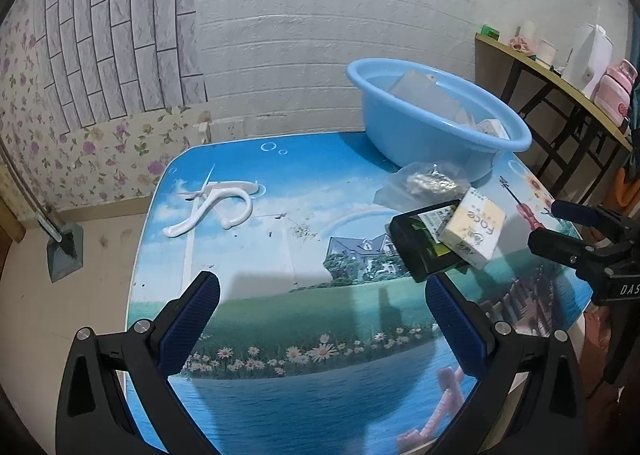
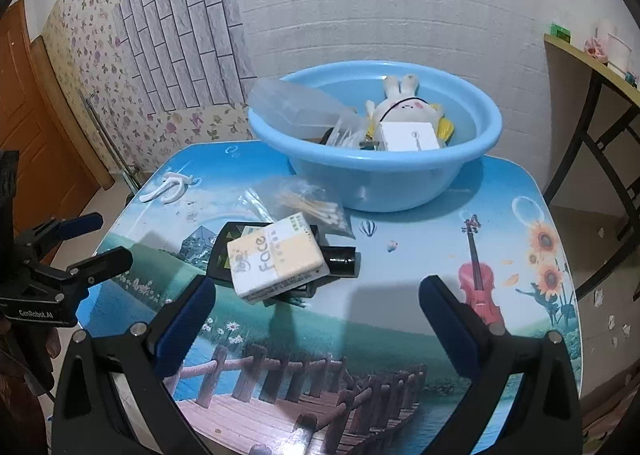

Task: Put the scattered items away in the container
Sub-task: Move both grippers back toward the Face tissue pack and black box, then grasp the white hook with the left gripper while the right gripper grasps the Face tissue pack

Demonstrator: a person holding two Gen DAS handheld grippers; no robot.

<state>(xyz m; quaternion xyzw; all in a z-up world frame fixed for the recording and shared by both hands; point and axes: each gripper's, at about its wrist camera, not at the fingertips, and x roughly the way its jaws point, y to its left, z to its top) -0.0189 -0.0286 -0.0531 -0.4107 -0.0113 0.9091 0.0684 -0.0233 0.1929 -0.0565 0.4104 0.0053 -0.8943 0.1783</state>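
A light blue basin (image 2: 394,179) stands at the far side of the picture-printed table (image 2: 384,335); it holds a plush rabbit (image 2: 400,103), a white box (image 2: 408,137) and clear plastic packaging. It also shows in the left wrist view (image 1: 432,131). In front of it lie a bag of cotton swabs (image 2: 308,207), a "Face" tissue pack (image 2: 276,261) on a black case (image 2: 224,251), and a black cylinder (image 2: 342,261). White plastic hooks (image 1: 216,207) lie at the far left. My left gripper (image 1: 320,297) and right gripper (image 2: 316,297) are both open and empty above the table.
A side table (image 1: 560,87) with a pink bottle and white containers stands to the right. A wooden door (image 2: 24,135) is at the left. A metal foot (image 1: 64,247) stands on the floor by the wall.
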